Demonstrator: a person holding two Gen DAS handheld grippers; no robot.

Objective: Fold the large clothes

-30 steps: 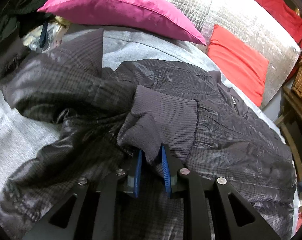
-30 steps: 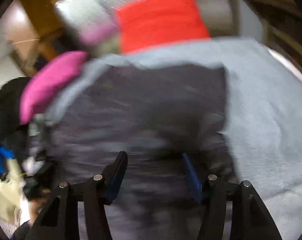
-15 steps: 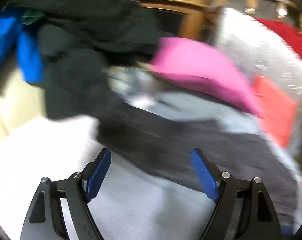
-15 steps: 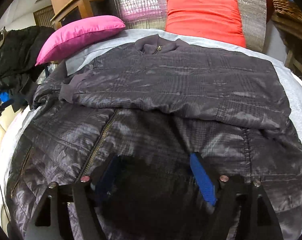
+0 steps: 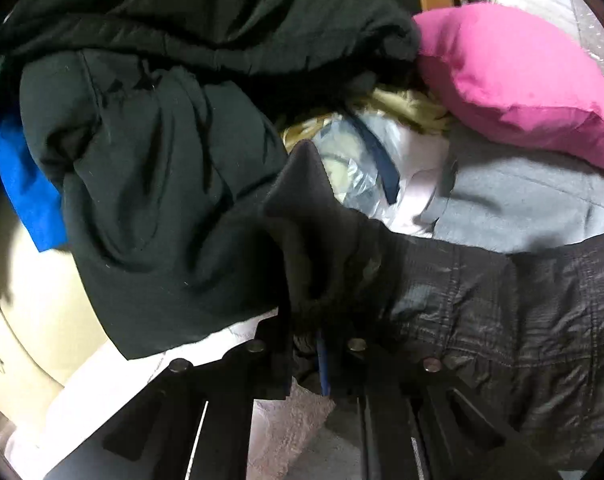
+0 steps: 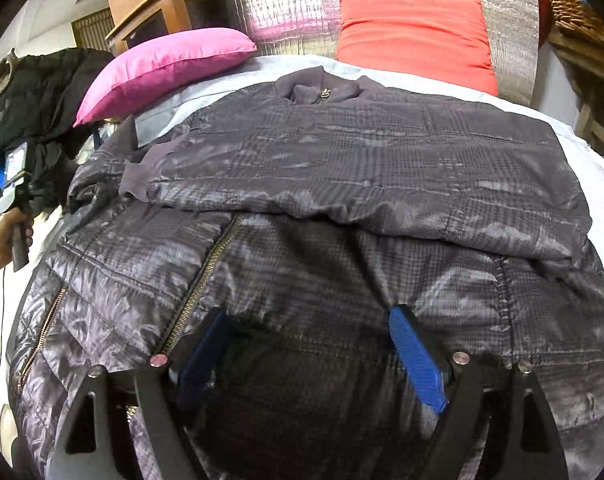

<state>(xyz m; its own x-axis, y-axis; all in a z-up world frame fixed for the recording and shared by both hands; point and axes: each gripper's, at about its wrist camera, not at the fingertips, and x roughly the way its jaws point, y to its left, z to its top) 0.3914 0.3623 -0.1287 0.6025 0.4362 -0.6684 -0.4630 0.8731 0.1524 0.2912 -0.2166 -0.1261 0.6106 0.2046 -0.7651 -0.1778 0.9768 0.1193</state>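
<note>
The dark checked jacket (image 6: 342, 184) lies spread across the grey-covered bed (image 6: 598, 176), collar toward the red cushion (image 6: 414, 36), with one sleeve folded flat across its chest. A pink pillow (image 6: 161, 68) sits at the bed's far left corner, beside a heap of black clothing (image 5: 161, 120) with a bit of blue fabric (image 5: 25, 184) under it.

The left hand-held gripper (image 5: 310, 356) has just snapped closed and is clenched on the ribbed cuff (image 5: 314, 232) of the jacket's other sleeve, at the bed's left edge near the black heap.

The right hand-held gripper (image 6: 310, 352) has its blue pads spread wide, jaws just opened further, low over the jacket's hem. Fabric lies between them, but the pads don't press it.
</note>
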